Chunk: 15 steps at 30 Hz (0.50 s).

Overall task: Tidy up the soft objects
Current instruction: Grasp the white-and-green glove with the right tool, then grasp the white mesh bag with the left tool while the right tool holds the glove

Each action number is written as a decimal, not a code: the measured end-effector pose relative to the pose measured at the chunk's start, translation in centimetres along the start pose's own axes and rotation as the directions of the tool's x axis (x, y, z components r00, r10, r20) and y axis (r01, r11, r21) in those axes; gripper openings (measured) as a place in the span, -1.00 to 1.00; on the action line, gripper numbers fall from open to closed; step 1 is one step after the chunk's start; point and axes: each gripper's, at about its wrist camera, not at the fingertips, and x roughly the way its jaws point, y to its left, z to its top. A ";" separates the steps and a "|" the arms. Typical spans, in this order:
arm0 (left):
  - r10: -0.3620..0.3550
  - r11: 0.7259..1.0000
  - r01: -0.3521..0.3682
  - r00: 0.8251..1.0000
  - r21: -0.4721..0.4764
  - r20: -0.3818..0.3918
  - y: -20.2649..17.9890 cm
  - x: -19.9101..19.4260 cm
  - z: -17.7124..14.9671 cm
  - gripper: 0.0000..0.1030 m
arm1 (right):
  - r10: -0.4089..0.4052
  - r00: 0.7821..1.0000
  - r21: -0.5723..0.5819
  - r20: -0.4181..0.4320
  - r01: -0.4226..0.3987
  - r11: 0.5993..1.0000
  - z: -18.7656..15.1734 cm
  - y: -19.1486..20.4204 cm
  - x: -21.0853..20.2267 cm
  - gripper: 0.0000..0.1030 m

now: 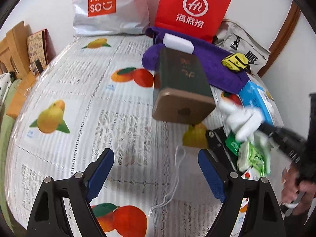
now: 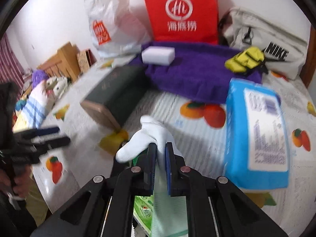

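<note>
Facing down at the counter (image 1: 59, 90) with its fruit-print cloth, the left wrist view shows the left tongs (image 1: 156, 173) released, jaws spread wide with nothing between them. A loose white string (image 1: 173, 179) lies on the cloth between the jaws. Beyond stands a dark green box (image 1: 181, 83), partly on a purple towel (image 1: 219, 67) carrying a white sponge (image 1: 177, 43). At right, the right tongs (image 1: 256, 132) hold a white glove (image 1: 243, 120) above a green tissue pack (image 1: 250, 158).

The right wrist view shows the right tongs (image 2: 161, 158) clenched on the white glove (image 2: 146, 140), whose fingers stick out to the left of the pads. The green tissue pack (image 2: 144, 213) lies directly under the jaws. A blue tissue pack (image 2: 254, 134) lies just to the right. A yellow item (image 2: 244, 59) rests on the purple towel (image 2: 193, 73).
</note>
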 end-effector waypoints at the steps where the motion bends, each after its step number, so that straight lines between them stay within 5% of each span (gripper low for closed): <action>1: -0.002 1.000 0.002 1.000 0.001 -0.008 0.0 0.2 -0.3 0.68 | -0.010 0.999 -0.002 0.039 0.010 1.000 0.5 0.0 -1.2 -0.82; 11: -0.024 0.993 0.029 0.999 0.113 -0.047 -2.5 1.8 -3.1 0.69 | -0.056 0.989 -0.002 0.138 0.057 0.998 -0.3 -0.6 -7.4 -0.82; 15: -0.026 0.979 0.034 0.999 0.200 -0.043 -4.6 2.1 -3.9 0.92 | -0.088 0.985 -0.009 0.146 0.090 0.996 -2.5 -1.3 -9.5 -0.82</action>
